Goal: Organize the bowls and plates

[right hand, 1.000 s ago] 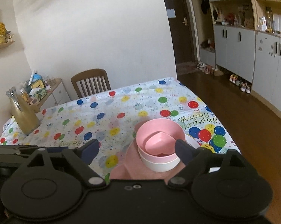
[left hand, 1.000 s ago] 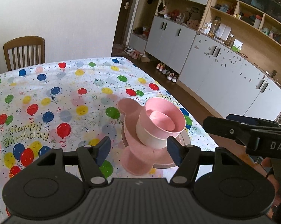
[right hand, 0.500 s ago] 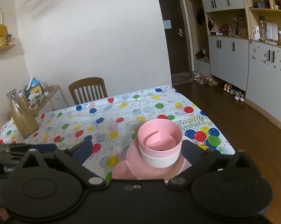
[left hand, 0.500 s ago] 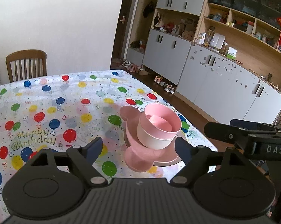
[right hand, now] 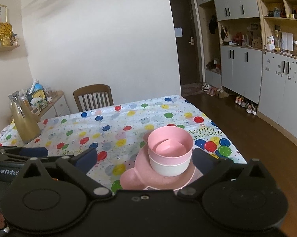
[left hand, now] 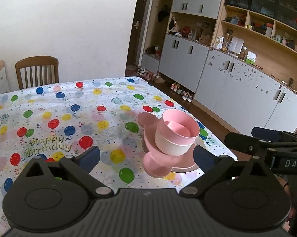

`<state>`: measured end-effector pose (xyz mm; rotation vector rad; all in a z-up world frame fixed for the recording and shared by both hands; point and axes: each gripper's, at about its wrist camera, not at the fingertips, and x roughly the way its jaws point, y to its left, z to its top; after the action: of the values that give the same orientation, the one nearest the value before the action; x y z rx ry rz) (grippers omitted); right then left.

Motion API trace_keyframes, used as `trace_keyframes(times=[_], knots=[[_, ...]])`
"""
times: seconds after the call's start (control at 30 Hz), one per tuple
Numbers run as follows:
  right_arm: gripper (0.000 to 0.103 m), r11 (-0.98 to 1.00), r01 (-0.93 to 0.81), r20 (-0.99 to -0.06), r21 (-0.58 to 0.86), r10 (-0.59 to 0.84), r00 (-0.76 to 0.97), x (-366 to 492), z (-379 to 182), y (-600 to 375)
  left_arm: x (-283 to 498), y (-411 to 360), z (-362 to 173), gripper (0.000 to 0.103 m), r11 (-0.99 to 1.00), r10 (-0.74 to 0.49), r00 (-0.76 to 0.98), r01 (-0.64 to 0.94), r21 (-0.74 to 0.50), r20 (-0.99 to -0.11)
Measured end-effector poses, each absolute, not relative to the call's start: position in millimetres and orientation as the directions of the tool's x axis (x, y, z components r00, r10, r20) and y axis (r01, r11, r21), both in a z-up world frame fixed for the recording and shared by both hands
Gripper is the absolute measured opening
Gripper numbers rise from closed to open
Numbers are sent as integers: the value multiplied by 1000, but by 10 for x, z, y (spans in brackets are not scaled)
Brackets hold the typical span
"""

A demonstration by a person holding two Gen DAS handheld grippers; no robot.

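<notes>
Left tongs are opening, nothing between them. Right tongs gape empty. Stacked bowls sit on a pink plate.

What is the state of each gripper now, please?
Left gripper: jaws opening wide, holding nothing.
Right gripper: open wide, holding nothing.

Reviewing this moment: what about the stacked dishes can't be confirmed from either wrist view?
- Plate count: under the pink plate only a pale rim shows; the plate hides the rest.
- Stack's near edge: the right gripper's body covers it in the right view.
- Inner bowl: the pink bowl's wall hides its depth; the white bowl shows only its side.
</notes>
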<state>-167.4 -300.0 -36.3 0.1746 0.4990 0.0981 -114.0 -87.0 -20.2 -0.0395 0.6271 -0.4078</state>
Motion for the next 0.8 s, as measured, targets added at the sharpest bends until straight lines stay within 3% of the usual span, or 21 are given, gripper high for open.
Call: trace_keyframes(times=[0.8], knots=[[103,980,-49,-464,191,134,876,-1723,-354,-2980,-1185,-819,-205,101,926,-366,737,349,-143,-568]])
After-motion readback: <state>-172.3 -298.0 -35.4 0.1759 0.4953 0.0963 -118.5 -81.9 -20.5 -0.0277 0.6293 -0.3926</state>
